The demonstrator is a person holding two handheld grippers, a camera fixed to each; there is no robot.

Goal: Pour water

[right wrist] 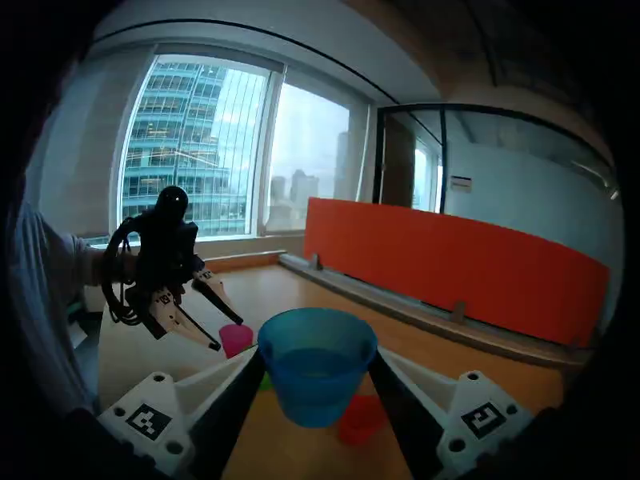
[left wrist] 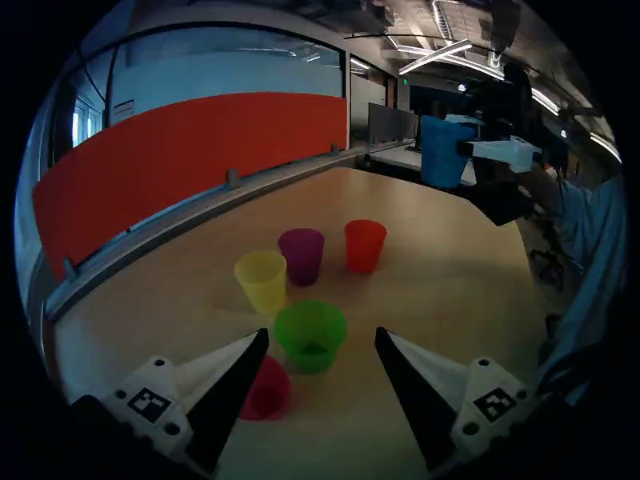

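Both grippers work above the table point(left wrist: 448, 280). The right gripper point(right wrist: 318, 352) is clamped on the blue cup point(right wrist: 318, 364), 1 finger pressing each side just below the rim. It carries the cup upright and level, well above the wood, so the water point(right wrist: 312, 384) inside does not spill; pouring looks not yet begun. The left gripper point(left wrist: 320, 332) hangs low with its jaws spread wide and nothing gripped. It points at 5 cups standing mouth-up in a loose cluster: the green cup point(left wrist: 310, 336) nearest, the pink cup point(left wrist: 268, 392) partly behind 1 finger, then the yellow cup point(left wrist: 262, 280), purple cup point(left wrist: 302, 256) and red cup point(left wrist: 365, 245). That open, low pose probably suits steadying whichever cup receives the water.
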